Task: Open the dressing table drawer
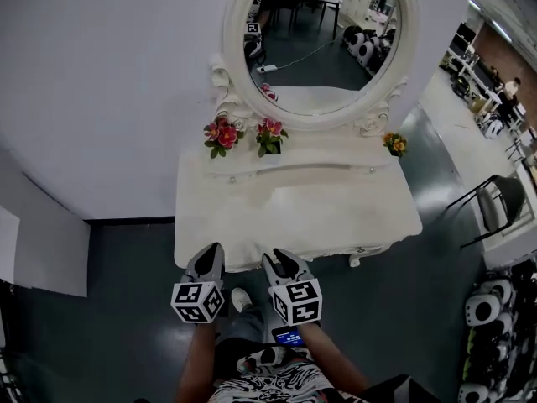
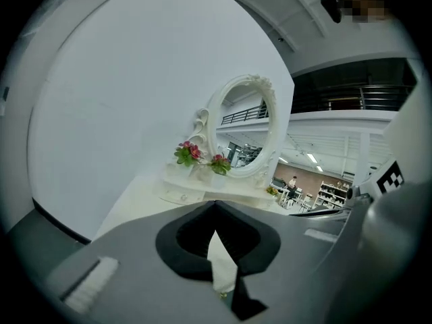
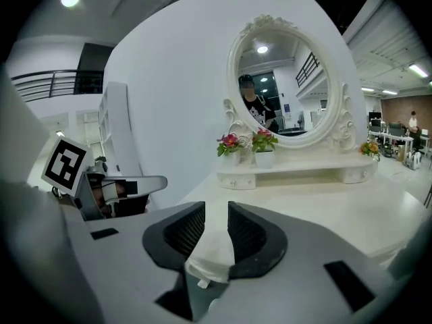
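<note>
A white worktop (image 1: 336, 212) is stood on a dark floor (image 1: 117, 309), against the wall. A raised shelf (image 1: 315, 164) is carried along its back (beneath an oval mirror (image 1: 323, 36)). On it are set two pink-flowered pots (image 1: 221, 133), side by side, and a yellow-flowered pot (image 1: 395, 144).

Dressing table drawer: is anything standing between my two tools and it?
Nothing visible does. The left tool and right tool are at the white dressing table, by its front edge; the drawer front below it is hidden.

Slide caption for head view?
Left gripper and right gripper near front edge of white dressing table with oval white-framed mirror.
</note>
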`<state>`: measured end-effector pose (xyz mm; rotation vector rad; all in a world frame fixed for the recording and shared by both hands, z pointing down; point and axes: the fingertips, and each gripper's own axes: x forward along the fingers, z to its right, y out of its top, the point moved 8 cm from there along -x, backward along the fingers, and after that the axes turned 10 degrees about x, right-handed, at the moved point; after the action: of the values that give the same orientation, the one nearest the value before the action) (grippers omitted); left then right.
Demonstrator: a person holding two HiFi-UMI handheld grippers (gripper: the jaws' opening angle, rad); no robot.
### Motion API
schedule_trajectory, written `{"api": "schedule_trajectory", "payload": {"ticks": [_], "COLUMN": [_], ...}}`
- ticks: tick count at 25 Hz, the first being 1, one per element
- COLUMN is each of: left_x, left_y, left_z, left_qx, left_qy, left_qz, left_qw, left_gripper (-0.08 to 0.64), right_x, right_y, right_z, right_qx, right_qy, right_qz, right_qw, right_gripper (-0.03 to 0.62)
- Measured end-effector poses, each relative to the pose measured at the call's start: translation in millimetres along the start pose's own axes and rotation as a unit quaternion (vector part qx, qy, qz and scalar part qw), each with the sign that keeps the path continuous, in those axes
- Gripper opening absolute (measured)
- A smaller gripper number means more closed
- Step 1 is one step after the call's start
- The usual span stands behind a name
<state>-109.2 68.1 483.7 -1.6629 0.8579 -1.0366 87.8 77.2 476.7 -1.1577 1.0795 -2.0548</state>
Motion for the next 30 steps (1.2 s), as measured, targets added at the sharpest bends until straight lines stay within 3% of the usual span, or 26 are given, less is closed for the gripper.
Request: {"api": "schedule_trajectory", "payload": {"ticks": [10,19,30], "left_x": [114,162,188], "left_y": [5,7,-6], "left_z": [-80,-106,-128], "left_qx": [0.005,-0.002,-0.018], "left_qy": [-0.015,-0.027,0.001], "left_qz": [-0.056,-0.077,-0.093], "left_qw": [0.9983,0.9967,0.9955], "left_gripper": [0.002,0.002,0.002], "right_x": [150,211,265], "right_y": [54,69,55], "right_z": [26,32,41], "right_qx": [0.0,0.003,0.006], "right_qy": [-0.01,-0.017,0.005], "right_qz": [-0.04,-0.065,-0.11], "right_qw": [0.999,0.998,0.994], "right_gripper": [0.125,0.141,0.146]}}
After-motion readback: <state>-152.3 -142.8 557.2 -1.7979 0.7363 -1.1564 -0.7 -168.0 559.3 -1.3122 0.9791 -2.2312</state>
